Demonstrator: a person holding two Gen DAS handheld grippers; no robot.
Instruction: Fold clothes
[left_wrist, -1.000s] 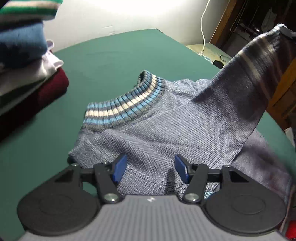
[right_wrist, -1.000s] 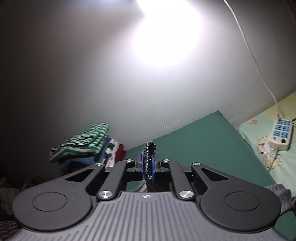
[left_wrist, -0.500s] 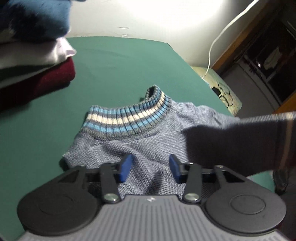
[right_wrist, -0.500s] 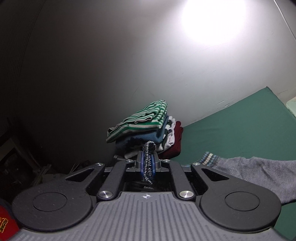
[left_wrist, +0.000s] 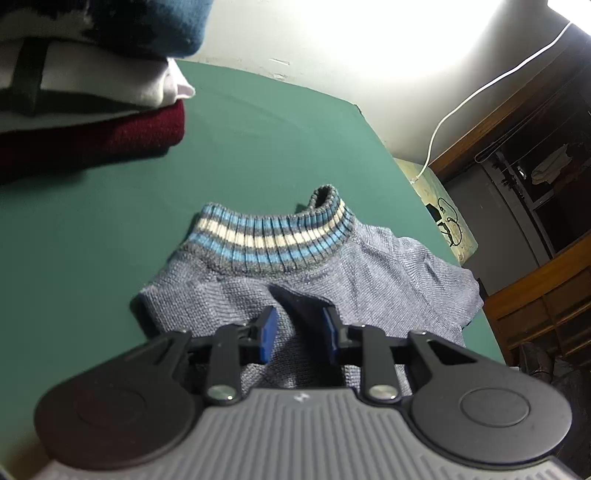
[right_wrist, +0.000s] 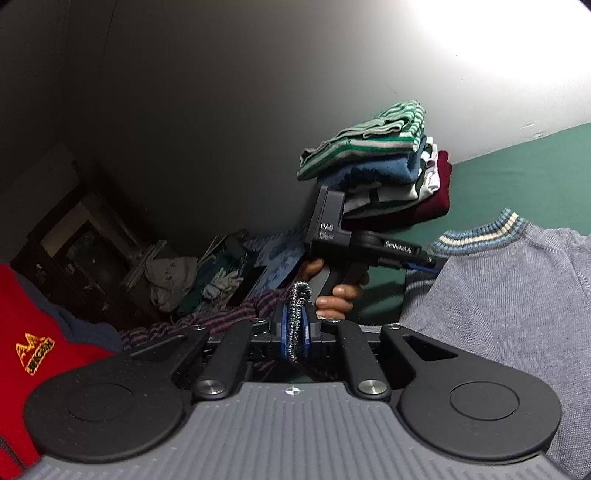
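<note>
Here the grey sweater lies on the green table, its striped collar toward the stack of folded clothes. The left claw is closing, a raised ridge of sweater between its blue pads. The right claw is pressed together, pinching a dark knit edge.

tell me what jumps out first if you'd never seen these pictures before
A grey sweater with a blue and cream striped collar lies on the green table, and the left gripper is closing on a raised fold of it. The right gripper is shut on a dark knitted edge. At the table's far corner is a stack of folded clothes, a green striped one on top.
</note>
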